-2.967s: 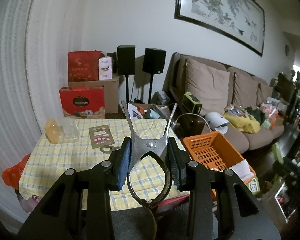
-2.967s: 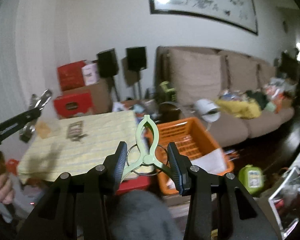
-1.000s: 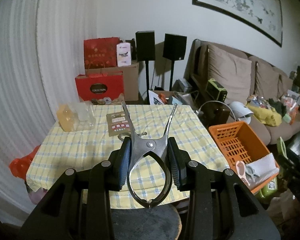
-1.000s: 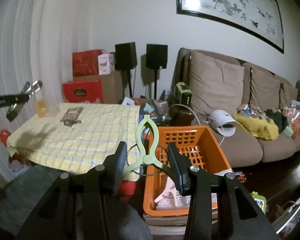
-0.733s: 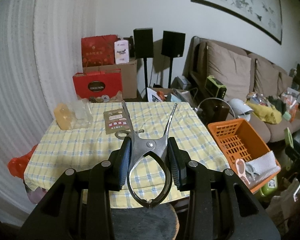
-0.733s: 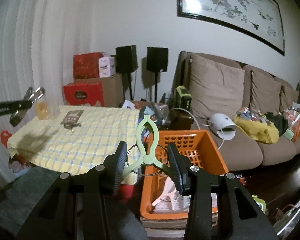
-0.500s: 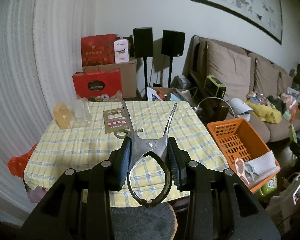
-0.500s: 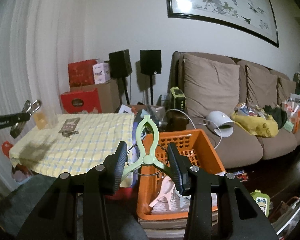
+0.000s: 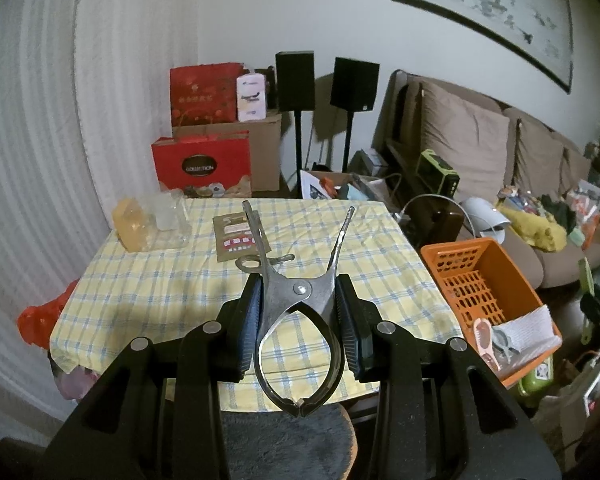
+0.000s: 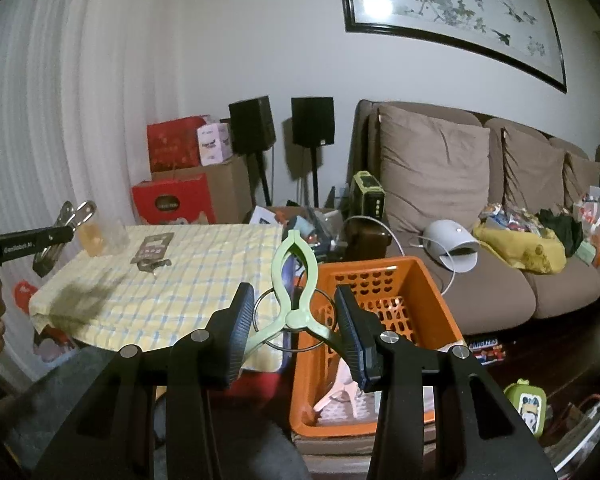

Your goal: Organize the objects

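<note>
The main risk here was a slip: each hand-held gripper pinched a spring clip by its handles, and since squeezing those handles loads the spring, a small loss of pressure could let a clip twist or shoot out sideways, short of the basket. The left hand-held gripper (image 9: 299, 312) was partly closed on a metal clip (image 9: 298, 300), its pads pressing the two handle arms near the pivot, the long prongs spread forward and away from it, above the checked surface (image 9: 148, 292). The right hand-held gripper (image 10: 296, 330) was likewise partly closed, on a green clip (image 10: 294, 280), whose closed loop pointed up and ahead while its splayed legs met the pads; that contact looked thin, so I judged this the likelier one to twist. The orange basket (image 10: 428, 280) lay just ahead of and below the right hand-held gripper, slightly to its right, with some items already inside; from the left hand-held gripper it sat well off to the right, beyond the surface's edge. A card (image 9: 238, 236) and a small metal piece (image 9: 256, 262) lay on the surface ahead of the left hand-held gripper, not yet collected
</note>
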